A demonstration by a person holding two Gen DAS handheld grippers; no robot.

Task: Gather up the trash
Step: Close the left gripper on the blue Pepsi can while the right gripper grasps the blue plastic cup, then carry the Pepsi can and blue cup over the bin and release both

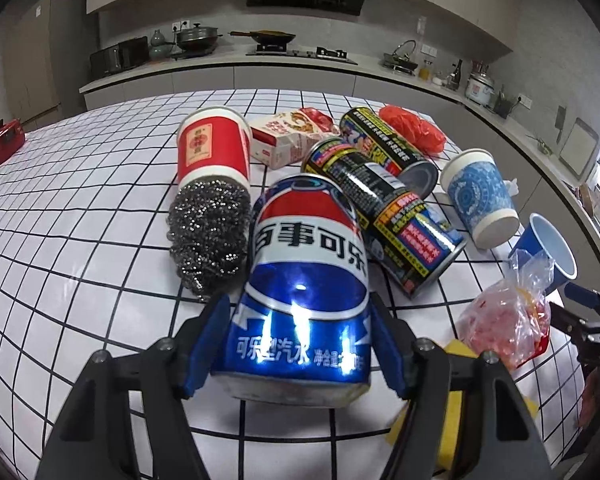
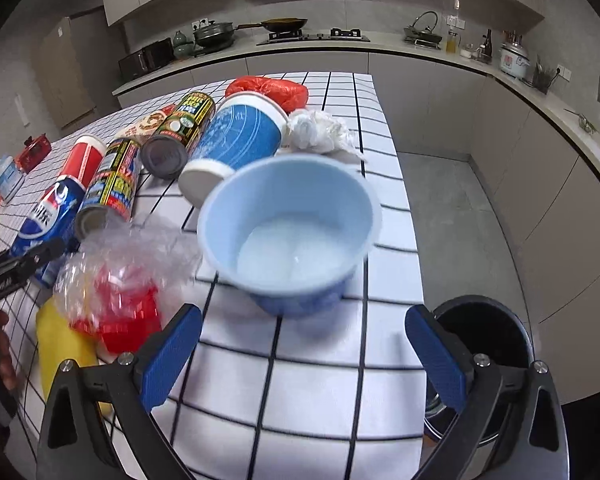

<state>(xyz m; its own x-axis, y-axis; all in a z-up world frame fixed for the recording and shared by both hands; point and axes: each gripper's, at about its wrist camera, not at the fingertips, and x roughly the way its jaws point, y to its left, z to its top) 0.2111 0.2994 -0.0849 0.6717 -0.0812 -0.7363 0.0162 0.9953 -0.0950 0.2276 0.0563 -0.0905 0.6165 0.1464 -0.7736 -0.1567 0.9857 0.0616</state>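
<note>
Trash mostly uncollected on the table (image 1: 80, 208): left gripper (image 1: 300, 344) pinching cola can (image 1: 304, 280), right gripper (image 2: 304, 344) spread before blue cup (image 2: 292, 236), seemingly ungripped; cans, cups, bags remain; bin (image 2: 488, 332) alongside.

Bright even light, can (image 1: 304, 280) glare, blurred cup (image 2: 292, 232), fisheye-warped edges.

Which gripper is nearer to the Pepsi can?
Left. The left gripper has its fingers on both sides of the Pepsi can; the right gripper faces the blue cup.
</note>
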